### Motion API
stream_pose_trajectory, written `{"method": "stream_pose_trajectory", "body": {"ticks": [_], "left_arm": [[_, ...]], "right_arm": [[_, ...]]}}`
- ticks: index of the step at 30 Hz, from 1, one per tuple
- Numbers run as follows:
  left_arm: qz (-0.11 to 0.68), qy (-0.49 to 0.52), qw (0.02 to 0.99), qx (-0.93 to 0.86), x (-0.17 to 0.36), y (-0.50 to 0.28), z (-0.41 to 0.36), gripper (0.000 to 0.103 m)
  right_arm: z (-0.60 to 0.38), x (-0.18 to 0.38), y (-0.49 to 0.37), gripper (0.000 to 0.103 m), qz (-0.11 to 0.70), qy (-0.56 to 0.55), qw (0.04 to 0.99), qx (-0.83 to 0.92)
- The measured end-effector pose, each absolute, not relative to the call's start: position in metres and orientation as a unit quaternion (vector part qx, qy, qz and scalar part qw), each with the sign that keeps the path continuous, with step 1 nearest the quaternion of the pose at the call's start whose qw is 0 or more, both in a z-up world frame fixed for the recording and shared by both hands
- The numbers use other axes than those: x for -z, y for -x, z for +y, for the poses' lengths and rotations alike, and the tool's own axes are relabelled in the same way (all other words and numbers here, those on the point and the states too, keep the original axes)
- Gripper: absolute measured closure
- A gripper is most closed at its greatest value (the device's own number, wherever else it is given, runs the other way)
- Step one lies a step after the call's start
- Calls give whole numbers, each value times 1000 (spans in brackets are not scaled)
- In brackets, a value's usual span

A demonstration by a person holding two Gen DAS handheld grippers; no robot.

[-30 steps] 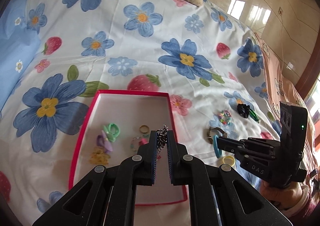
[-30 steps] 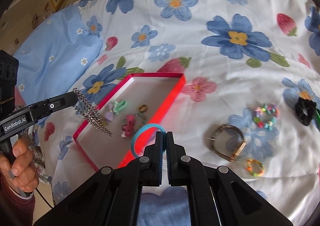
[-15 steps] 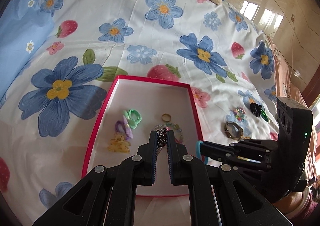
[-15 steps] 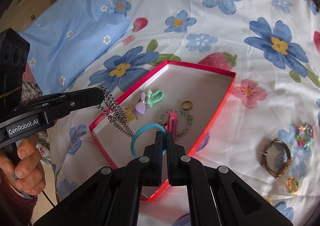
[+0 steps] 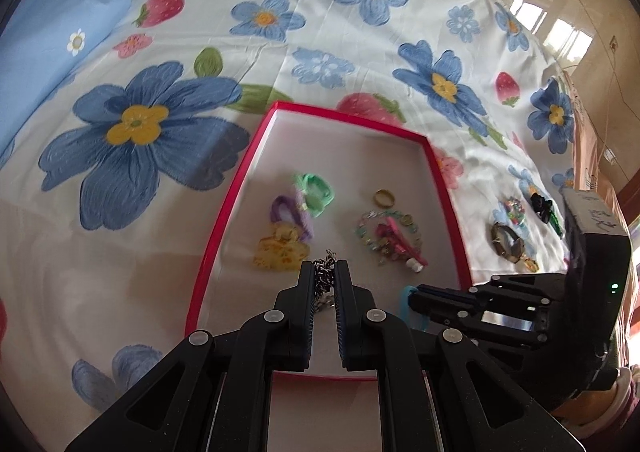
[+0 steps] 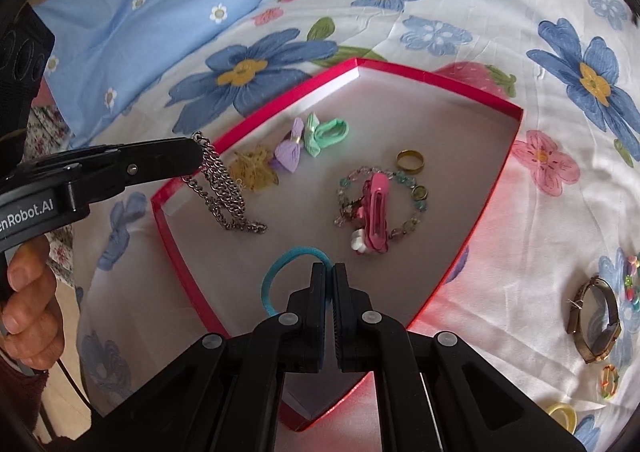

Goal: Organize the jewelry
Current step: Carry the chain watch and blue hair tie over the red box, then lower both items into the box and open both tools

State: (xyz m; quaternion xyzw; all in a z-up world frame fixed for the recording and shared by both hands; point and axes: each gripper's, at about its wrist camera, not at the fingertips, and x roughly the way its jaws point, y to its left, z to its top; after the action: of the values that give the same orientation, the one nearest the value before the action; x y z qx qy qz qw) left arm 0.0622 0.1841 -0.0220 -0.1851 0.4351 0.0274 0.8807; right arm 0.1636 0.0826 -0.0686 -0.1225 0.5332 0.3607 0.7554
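A red-rimmed box [image 5: 436,171] [image 6: 496,187] lies on the flowered bedsheet. It holds green and purple hair ties, a yellow clip, a gold ring [image 6: 410,161], a beaded bracelet and a pink clip [image 6: 376,207]. My left gripper [image 5: 325,267] [image 6: 196,155] is shut on a silver chain [image 6: 224,191], which dangles into the box's left part. My right gripper [image 6: 330,272] [image 5: 416,294] is shut on a teal hair tie [image 6: 280,272] and holds it over the box's near corner.
To the right of the box on the sheet lie a watch [image 6: 596,316] [image 5: 508,242], a colourful bead bracelet [image 5: 514,207], a black hair piece [image 5: 542,205], a small beaded ring [image 6: 608,380] and a yellow ring [image 6: 562,414]. A blue pillow [image 6: 152,7] lies at the left.
Both grippers have moved left and forward over the box, carrying the chain and the teal hair tie. The chain now hangs inside the box.
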Motion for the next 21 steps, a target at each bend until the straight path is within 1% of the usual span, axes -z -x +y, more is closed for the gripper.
{"method": "stream_pose_trajectory", "body": {"ticks": [10, 17, 20, 21], "left_arm": [[466, 193, 862, -51, 57, -76, 193, 95], [475, 190, 857, -57, 68, -78, 193, 95], [476, 191, 856, -59, 68, -78, 193, 94], [477, 192, 856, -60, 68, -77, 194, 92]], "right_arm": [[94, 75, -162, 98, 532, 159, 749, -360], [94, 74, -164, 97, 536, 153, 746, -364], [91, 73, -165, 94, 538, 144, 745, -367], [91, 72, -165, 91, 539, 142, 745, -367]]}}
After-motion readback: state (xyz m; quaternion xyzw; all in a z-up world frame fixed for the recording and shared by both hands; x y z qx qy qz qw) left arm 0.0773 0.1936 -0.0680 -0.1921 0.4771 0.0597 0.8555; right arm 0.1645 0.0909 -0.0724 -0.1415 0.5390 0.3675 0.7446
